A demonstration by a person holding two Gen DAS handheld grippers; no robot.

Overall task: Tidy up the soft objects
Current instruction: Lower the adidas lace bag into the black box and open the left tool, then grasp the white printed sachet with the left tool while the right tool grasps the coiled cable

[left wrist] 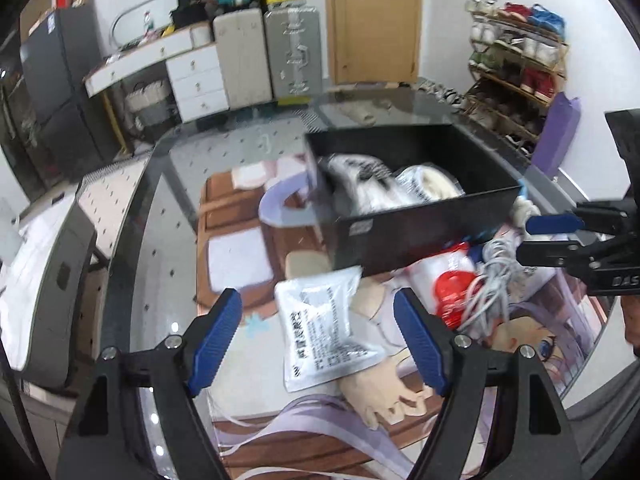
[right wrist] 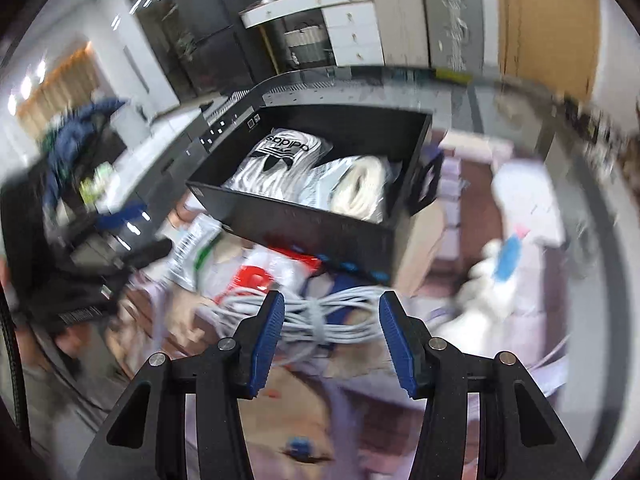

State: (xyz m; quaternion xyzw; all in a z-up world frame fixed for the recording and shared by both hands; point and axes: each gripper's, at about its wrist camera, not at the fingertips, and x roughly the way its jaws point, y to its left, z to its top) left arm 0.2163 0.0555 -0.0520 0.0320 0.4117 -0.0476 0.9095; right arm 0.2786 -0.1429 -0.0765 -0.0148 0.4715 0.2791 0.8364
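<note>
A black box (left wrist: pixel 424 232) stands on the glass table and holds a white branded bag (right wrist: pixel 280 156) and a cream roll in clear wrap (right wrist: pixel 360 188). In front of it lie a white sachet (left wrist: pixel 324 328), a red-and-white bag (left wrist: pixel 452 280) and a tied grey cable bundle (right wrist: pixel 332 316). My left gripper (left wrist: pixel 320 344) is open just above the sachet, which lies between its blue pads (left wrist: pixel 218 344) without touching them. My right gripper (right wrist: pixel 334 340) is open over the cable bundle, and its view is blurred. The right gripper (left wrist: pixel 536 240) also shows in the left wrist view, beside the box.
A printed cartoon mat (left wrist: pixel 240 248) covers the round glass table (left wrist: pixel 132 240). A white fluffy item with a blue part (right wrist: pixel 508 256) lies to the right of the box. Suitcases (left wrist: pixel 292 52), a drawer desk (left wrist: pixel 196 76), a door (left wrist: pixel 372 20) and a shoe rack (left wrist: pixel 516 64) line the walls.
</note>
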